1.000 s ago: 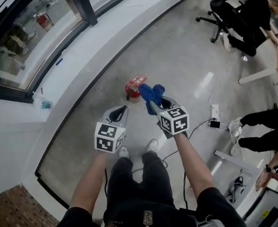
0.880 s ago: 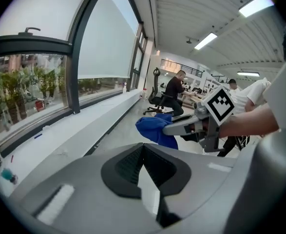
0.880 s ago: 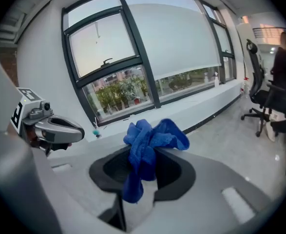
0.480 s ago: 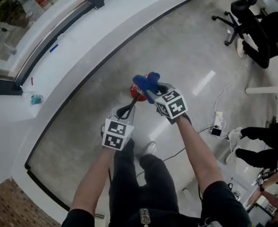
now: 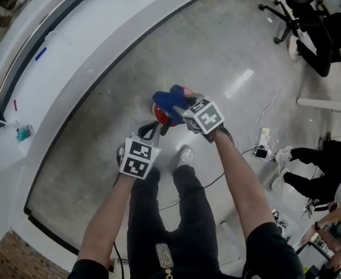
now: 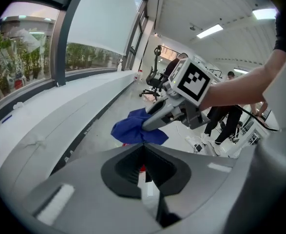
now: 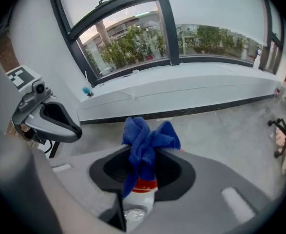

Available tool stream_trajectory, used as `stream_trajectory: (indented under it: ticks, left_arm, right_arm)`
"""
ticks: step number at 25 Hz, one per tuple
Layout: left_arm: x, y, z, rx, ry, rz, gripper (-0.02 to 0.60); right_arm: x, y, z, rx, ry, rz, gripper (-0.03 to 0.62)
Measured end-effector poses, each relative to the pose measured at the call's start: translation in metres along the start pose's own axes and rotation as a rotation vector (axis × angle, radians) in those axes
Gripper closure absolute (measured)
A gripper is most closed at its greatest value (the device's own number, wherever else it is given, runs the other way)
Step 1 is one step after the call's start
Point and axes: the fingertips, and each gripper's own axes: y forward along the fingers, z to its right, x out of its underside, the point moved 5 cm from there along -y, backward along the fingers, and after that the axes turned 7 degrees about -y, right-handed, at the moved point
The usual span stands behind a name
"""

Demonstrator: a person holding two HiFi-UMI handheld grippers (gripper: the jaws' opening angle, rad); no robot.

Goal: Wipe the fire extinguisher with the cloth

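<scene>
The red fire extinguisher (image 5: 157, 115) stands on the polished grey concrete floor (image 5: 216, 45) just ahead of your white sneakers (image 5: 185, 154). In the head view its top is largely hidden beneath the bunched blue cloth (image 5: 168, 101). Your right tool (image 5: 180, 110) is clamped on that cloth, the jaws pinching it at its middle so that folds fan out past the tips and one tail hangs down. The right gripper view shows the blue cloth (image 7: 145, 139) draped in front of the extinguisher's red-and-white body (image 7: 143, 188); whether fabric touches the cylinder cannot be told. Your left tool (image 5: 156, 127) hovers just beside the extinguisher, nearer to you and to the left, jaws clenched together with nothing between them. In the left gripper view a sliver of the extinguisher (image 6: 142, 168) shows beyond the closed tips, with the cloth (image 6: 133, 129) and the right tool (image 6: 168, 115) above. Both tools slant downward toward the extinguisher. A curved white window ledge (image 5: 71, 68) sweeps along the floor's left edge, carrying a small teal bottle (image 5: 22, 133). To the right, a white power strip (image 5: 264, 137) and cables lie on the floor. A black office chair (image 5: 286, 10) stands at the far corner, and other people in dark clothes sit along that side.
</scene>
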Motion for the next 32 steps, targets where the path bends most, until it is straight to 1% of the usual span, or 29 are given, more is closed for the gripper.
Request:
stream_trajectory:
  ticks: [4,7,9,12,16,19,22,24,26,29,32]
  left_arm:
    - [0.007,0.019,-0.004,-0.002,-0.011,-0.024,0.577]
    - [0.011,0.025,-0.004,-0.029,-0.047,-0.044,0.577]
    - [0.009,0.029,-0.005,-0.049,-0.063,-0.043,0.577]
    - [0.004,0.036,-0.006,-0.073,-0.085,-0.026,0.577]
    - [0.006,0.038,-0.007,-0.111,-0.121,-0.015,0.577]
    - [0.014,0.038,-0.008,-0.146,-0.147,-0.028,0.577]
    - [0.023,0.037,-0.003,-0.179,-0.170,-0.037,0.577]
    - [0.028,0.036,0.001,-0.193,-0.179,-0.040,0.577]
    - [0.029,0.034,0.004,-0.198,-0.190,-0.038,0.577]
    - [0.030,0.031,0.009,-0.186,-0.191,-0.038,0.577]
    - [0.030,0.025,0.013,-0.173,-0.169,-0.036,0.577]
  right_arm:
    - [0.011,0.011,0.038,0.018,0.038,0.015,0.477]
    - [0.020,0.021,0.058,0.012,0.045,0.034,0.477]
    - [0.023,0.028,0.074,0.019,0.050,0.051,0.477]
    - [0.031,0.034,0.098,0.060,0.070,0.059,0.477]
    - [0.050,0.037,0.114,0.126,0.094,0.034,0.477]
    - [0.064,0.029,0.124,0.165,0.073,-0.002,0.477]
    - [0.069,0.009,0.133,0.189,0.059,0.009,0.477]
    - [0.069,-0.004,0.132,0.196,0.069,0.046,0.477]
    - [0.066,-0.012,0.121,0.184,0.057,0.073,0.477]
    - [0.061,-0.013,0.087,0.125,0.008,0.075,0.477]
    - [0.050,-0.014,0.047,0.057,-0.041,0.087,0.477]
